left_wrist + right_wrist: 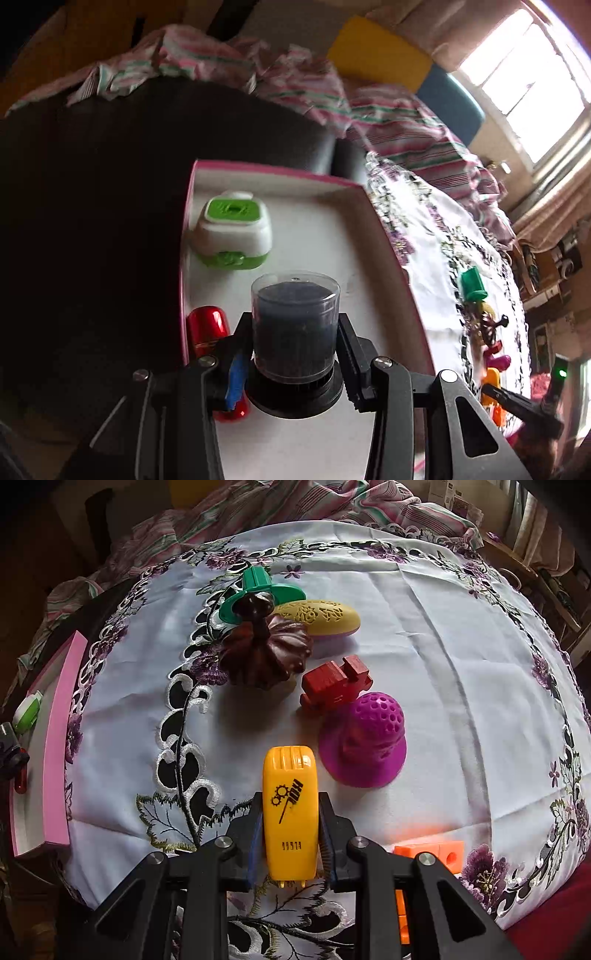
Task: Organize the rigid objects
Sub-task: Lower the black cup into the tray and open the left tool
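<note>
Two items lie in the box [280,184], the left gripper [295,343] clamps a jar [295,325] over it, the right gripper [290,823] clamps a yellow toy [290,812], and several toys wait on the cloth [443,664].

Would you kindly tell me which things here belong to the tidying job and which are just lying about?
Part of the job:
- pink-edged box
- clear-capped dark container in the left hand-held gripper
- yellow toy in the right hand-held gripper
- red wooden truck
- purple dome

Lying about:
- striped bedding
- embroidered cloth

Black hand-held gripper [295,350], silver screws
</note>
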A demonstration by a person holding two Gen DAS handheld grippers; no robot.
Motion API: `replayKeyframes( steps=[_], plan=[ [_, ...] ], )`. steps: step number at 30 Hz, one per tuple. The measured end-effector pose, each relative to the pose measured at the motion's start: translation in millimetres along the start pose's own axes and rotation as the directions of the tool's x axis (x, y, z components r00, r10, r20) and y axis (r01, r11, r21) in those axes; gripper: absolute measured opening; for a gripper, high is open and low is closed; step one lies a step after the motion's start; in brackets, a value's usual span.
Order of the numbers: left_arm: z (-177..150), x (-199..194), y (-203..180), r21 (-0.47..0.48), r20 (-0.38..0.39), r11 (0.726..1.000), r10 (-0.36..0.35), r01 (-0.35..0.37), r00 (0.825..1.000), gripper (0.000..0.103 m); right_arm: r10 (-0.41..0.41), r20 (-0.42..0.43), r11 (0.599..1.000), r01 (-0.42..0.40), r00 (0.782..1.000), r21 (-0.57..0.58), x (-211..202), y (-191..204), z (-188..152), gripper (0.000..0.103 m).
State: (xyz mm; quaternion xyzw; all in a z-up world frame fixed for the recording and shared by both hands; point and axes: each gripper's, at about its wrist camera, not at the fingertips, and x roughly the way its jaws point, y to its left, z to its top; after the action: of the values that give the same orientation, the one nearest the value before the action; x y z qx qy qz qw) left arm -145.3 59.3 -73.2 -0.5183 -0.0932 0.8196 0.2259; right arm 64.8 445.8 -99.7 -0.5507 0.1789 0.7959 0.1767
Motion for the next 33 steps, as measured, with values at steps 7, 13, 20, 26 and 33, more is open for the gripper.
replayKeyframes(
  steps=[7, 13, 20, 26, 33],
  plan=[
    [8.4, 12.0, 0.1, -0.012, 0.02, 0.998, 0.062, -0.062, 0.998, 0.047, 0.008, -0.001, 1.0, -0.008, 1.0, 0.009, 0.9, -1.5, 2.2, 0.025],
    [3.5, 1.4, -6.0, 0.035, 0.083, 0.989, 0.138, -0.141, 0.987, 0.053, 0.004, 0.0, 1.0, -0.004, 1.0, 0.006, 0.4, 0.1, 0.9, 0.025],
    [-12.2, -33.5, -20.3, 0.106, 0.227, 0.943, 0.285, -0.315, 0.931, 0.053, -0.003, 0.001, 1.0, 0.003, 1.0, -0.001, 1.7, 3.1, -0.8, 0.025],
    [-28.8, -70.4, -28.7, 0.12, 0.341, 0.904, 0.351, -0.41, 0.872, 0.053, -0.021, 0.007, 1.0, 0.022, 1.0, -0.02, 1.7, 7.9, -1.9, 0.025],
    [-43.7, -105.1, -35.1, 0.114, 0.426, 0.882, 0.372, -0.457, 0.824, 0.054, -0.035, 0.013, 0.999, 0.036, 0.999, -0.041, 3.7, 12.5, -1.6, 0.025]
  ],
)
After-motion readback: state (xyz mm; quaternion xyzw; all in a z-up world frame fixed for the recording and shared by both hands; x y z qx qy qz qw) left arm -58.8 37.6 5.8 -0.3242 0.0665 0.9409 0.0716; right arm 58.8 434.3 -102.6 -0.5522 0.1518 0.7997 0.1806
